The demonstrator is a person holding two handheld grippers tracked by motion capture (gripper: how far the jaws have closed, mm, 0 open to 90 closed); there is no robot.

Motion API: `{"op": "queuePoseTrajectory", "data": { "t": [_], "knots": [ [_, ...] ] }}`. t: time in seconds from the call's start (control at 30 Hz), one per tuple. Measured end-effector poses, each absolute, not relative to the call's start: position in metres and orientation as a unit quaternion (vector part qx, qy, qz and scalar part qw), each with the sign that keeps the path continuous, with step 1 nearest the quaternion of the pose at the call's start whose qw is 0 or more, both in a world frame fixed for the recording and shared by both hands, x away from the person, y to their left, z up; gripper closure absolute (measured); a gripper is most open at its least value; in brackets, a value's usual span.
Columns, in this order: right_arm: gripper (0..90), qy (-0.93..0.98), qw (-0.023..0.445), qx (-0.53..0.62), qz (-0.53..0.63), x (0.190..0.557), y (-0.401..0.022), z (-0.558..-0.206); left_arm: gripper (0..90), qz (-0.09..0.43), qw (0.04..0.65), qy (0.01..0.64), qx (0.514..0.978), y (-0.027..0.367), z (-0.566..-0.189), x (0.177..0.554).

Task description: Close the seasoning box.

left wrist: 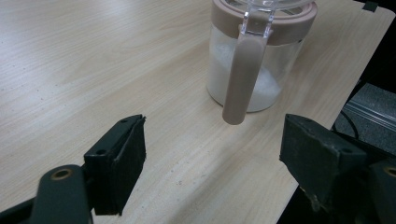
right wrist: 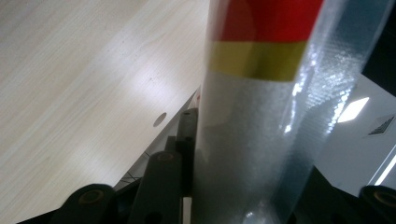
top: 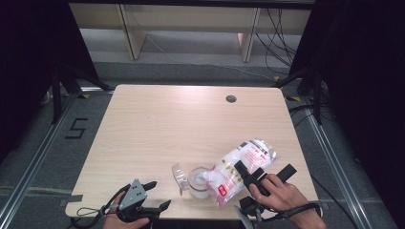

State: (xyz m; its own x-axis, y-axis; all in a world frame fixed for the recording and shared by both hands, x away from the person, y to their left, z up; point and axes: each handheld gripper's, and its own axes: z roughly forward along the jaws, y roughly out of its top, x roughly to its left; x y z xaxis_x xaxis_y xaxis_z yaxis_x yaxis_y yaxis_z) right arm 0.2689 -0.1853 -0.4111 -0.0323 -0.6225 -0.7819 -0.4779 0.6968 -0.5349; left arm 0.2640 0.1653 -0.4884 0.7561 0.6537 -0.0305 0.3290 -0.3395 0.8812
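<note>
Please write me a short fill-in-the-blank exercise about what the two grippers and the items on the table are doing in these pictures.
1. The right gripper is shut on a plastic ____ of white contents.
2. The bag is tipped with its lower end over the ____.
3. The left gripper is ____ and holds nothing.
4. The jar with the brown handle contains a ____ substance.

Missing words: bag; jar; open; white
</note>
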Motion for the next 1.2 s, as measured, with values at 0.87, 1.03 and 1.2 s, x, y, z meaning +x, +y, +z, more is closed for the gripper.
{"op": "queuePoseTrajectory", "data": {
  "t": [0.87,1.03,1.2],
  "knots": [
    [74.0,0.721,0.576,-0.381,-0.056,0.269,-0.1857,-0.4117,22.0,0.167,0.486,0.306,0.801,0.1654,-0.4883,0.264],
    [74.1,0.721,0.574,-0.385,-0.055,0.2698,-0.1856,-0.4116,22.0,0.168,0.486,0.306,0.801,0.1656,-0.4882,0.2639],
    [74.2,0.72,0.575,-0.385,-0.058,0.2696,-0.1863,-0.4111,22.0,0.168,0.486,0.306,0.801,0.1656,-0.4881,0.2639]
  ]
}}
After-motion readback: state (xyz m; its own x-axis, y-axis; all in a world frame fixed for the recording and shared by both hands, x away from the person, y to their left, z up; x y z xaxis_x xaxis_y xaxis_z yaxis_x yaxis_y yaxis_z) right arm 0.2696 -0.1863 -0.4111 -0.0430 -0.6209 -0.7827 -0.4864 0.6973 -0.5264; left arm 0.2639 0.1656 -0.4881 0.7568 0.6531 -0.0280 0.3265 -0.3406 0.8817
